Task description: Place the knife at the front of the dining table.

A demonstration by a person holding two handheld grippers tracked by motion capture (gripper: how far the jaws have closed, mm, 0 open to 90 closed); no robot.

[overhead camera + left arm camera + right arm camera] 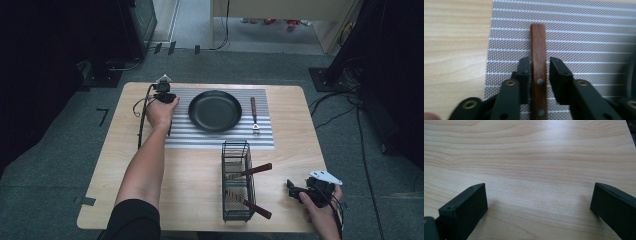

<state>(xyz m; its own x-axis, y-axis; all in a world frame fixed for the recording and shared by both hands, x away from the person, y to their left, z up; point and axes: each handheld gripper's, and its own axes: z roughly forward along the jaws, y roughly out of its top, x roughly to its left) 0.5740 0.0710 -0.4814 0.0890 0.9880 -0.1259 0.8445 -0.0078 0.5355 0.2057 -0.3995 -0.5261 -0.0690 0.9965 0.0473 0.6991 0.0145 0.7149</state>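
My right gripper (pixel 295 191) rests wide open on the near right tabletop (pixel 195 170). Two wood-handled utensils (pixel 252 170) wait in the wire basket (pixel 236 182). Far left on the striped mat (pixel 586 37), my left gripper (pixel 540 67) straddles a wooden handle (pixel 538 45), one side clear: apparently laid beside the pan (pixel 215 110), another utensil (pixel 254 114) right.

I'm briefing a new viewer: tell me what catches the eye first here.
The black pan sits mid-mat, a utensil to its right. At the mat's left edge, the left gripper straddles a wooden handle, with a gap at one jaw. Nearer, a wire basket holds two red-handled tools; the right gripper rests open beside it.
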